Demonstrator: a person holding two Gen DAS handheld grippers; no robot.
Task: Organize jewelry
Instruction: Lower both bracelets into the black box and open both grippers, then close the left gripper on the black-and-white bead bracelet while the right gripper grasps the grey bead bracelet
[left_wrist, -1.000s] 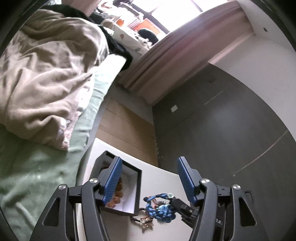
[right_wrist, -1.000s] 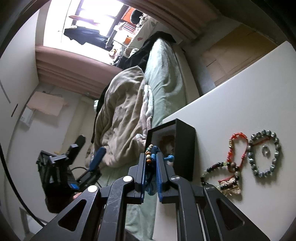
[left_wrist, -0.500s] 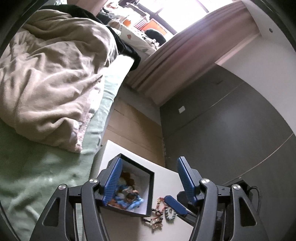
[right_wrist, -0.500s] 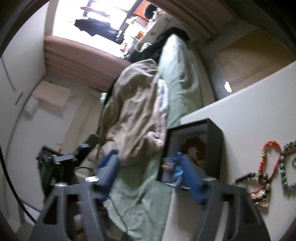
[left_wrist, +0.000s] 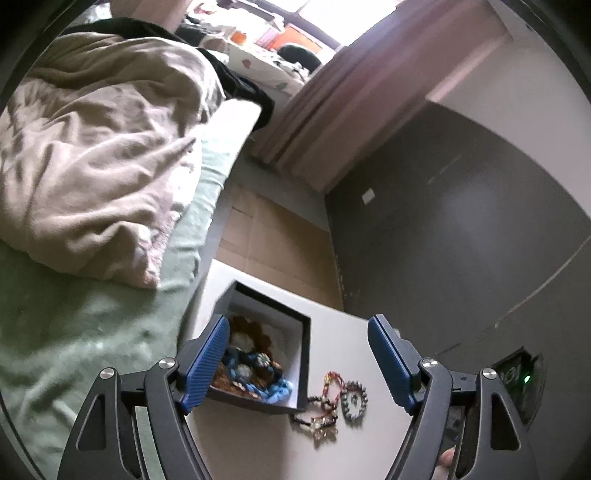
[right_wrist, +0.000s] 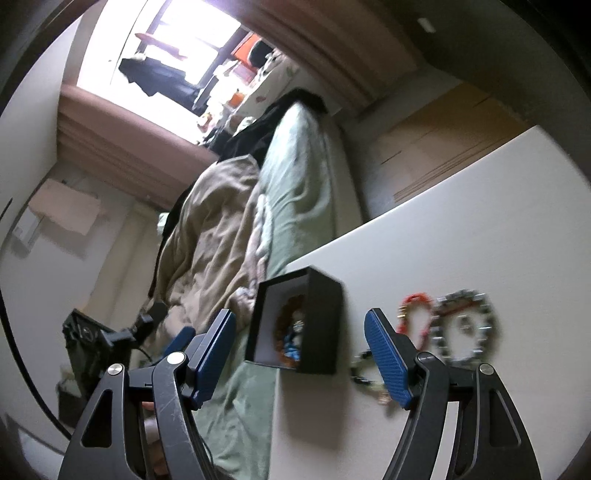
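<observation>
A black open box (left_wrist: 303, 354) with a white inside stands on the white table (left_wrist: 332, 332). It holds a blue braided bracelet (left_wrist: 258, 384) and brown beaded pieces. Beside it lie a red and dark beaded bracelet (left_wrist: 325, 398) and a grey beaded bracelet (left_wrist: 355, 398) with a ring inside. My left gripper (left_wrist: 299, 362) is open and empty above the box. My right gripper (right_wrist: 301, 354) is open and empty, in front of the box (right_wrist: 325, 325). The red bracelet (right_wrist: 415, 314) and grey bracelet (right_wrist: 465, 325) show to its right.
A bed with a green sheet (left_wrist: 92, 332) and a beige duvet (left_wrist: 96, 155) runs along the table's left edge. A dark wall panel (left_wrist: 461, 240) stands behind the table. The left gripper shows in the right wrist view (right_wrist: 110, 339), over the bed.
My right gripper has opened and let the blue braided bracelet go into the box, then drawn back. My left gripper has stayed open and shifted a little toward the box.
</observation>
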